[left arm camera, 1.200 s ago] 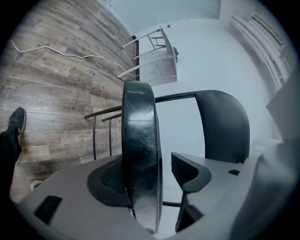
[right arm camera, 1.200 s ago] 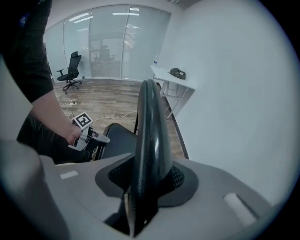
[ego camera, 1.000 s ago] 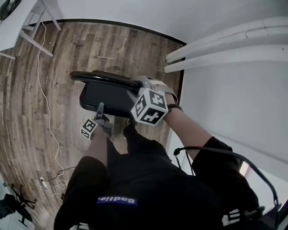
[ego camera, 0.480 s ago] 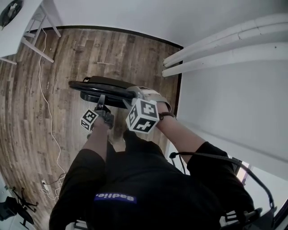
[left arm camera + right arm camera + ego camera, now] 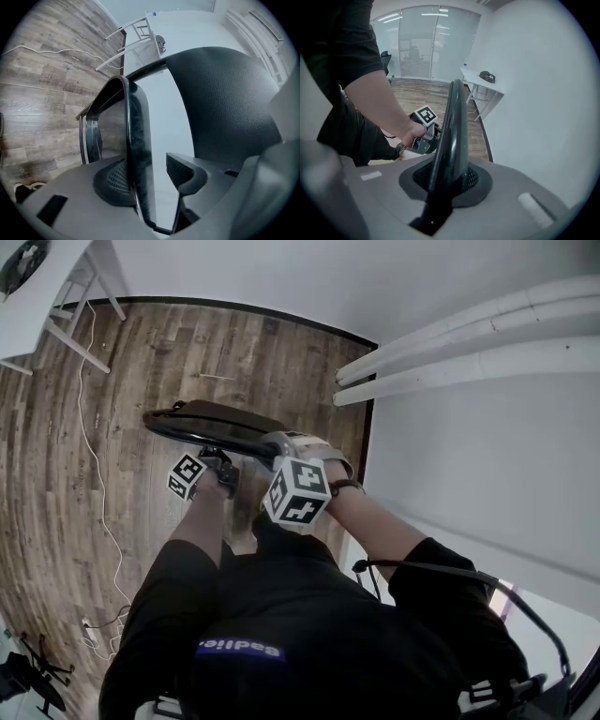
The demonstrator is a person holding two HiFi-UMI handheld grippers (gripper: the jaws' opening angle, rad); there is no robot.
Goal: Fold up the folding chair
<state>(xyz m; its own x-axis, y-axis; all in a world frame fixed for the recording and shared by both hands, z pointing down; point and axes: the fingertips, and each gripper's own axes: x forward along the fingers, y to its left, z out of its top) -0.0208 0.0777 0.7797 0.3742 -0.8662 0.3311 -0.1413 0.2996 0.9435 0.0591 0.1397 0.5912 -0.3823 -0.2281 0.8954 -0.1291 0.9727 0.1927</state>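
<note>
The black folding chair (image 5: 211, 423) stands on the wood floor in front of me, seen nearly edge-on from above. My left gripper (image 5: 217, 457) reaches under its near side. In the left gripper view the seat's thin edge (image 5: 136, 140) runs between the jaws of the left gripper (image 5: 150, 176). It lies against the left pad (image 5: 115, 178), with a gap to the other pad. The padded backrest (image 5: 225, 93) fills the right. My right gripper (image 5: 279, 442) sits on the chair's top edge. Its jaws are closing on the backrest edge (image 5: 452, 122), which fills the right gripper (image 5: 443, 183).
A white table (image 5: 37, 287) stands at the far left, with a white cable (image 5: 94, 427) trailing over the floor to a power strip (image 5: 89, 620). A white wall with ledges (image 5: 469, 334) runs close on the right. My legs are just behind the chair.
The seat has swung up toward the backrest, so the chair looks much thinner from above. My left gripper rose and moved away from me with it. The right gripper stayed on the top edge.
</note>
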